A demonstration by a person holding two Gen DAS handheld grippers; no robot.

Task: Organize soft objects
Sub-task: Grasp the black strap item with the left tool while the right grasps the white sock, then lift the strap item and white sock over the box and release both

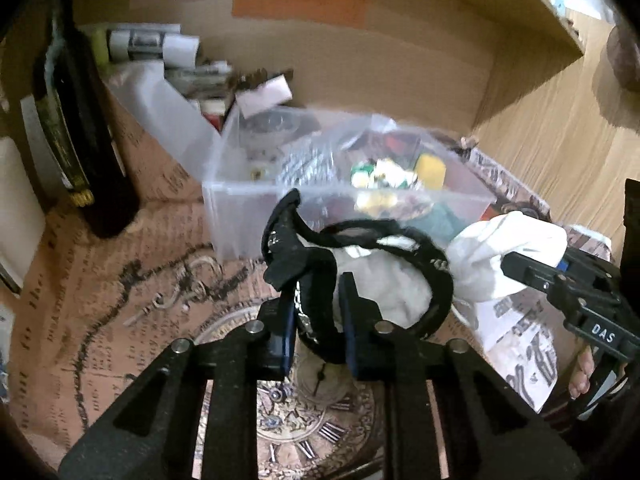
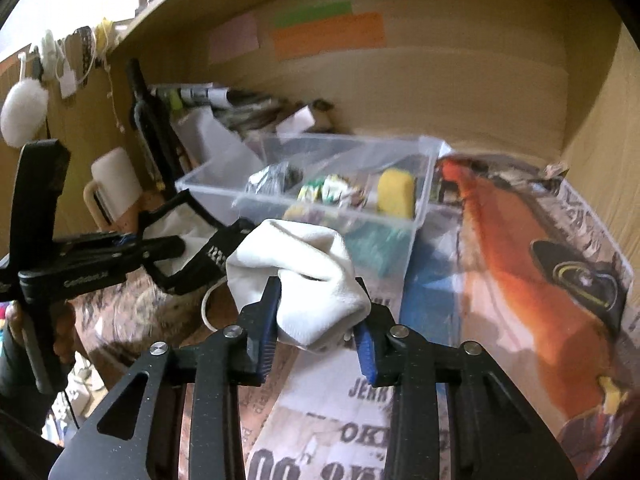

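A wooden shelf (image 2: 440, 92) is taking up the background, with pink, green and orange paper notes (image 2: 328, 36) stuck to its back wall. The surface below is being covered by a printed cloth (image 1: 100, 300), showing newsprint and a clock face in the left view and an orange picture in the right view.

A clear bin (image 2: 416, 208) is standing on the cloth, near the middle of both views. Small items are lying in it, among them a yellow sponge (image 2: 396, 194); the rest are too blurred to be told apart. A dark bottle (image 1: 76, 128) is standing upright left of the bin, and a white mug (image 2: 114, 182) is seen at the left of the right view.

The left gripper (image 1: 316, 312) is being held clenched on a black-edged cloth piece (image 1: 320, 276). Its black band is passing between the blue pads (image 1: 352, 320), and white fabric is bunched behind it. The piece is being held just in front of the bin, clear of the cloth as far as can be told.

The right gripper (image 2: 318, 320) is being held clamped on a white sock (image 2: 304, 276). The sock is bunched between the pads (image 2: 268, 336), its top bulging above them, just in front of the bin. In the left view the same sock (image 1: 508, 248) is seen at the right, near the black-edged piece; contact between the two cannot be told.

A hand (image 2: 24, 344) is being seen gripping the left gripper's handle.
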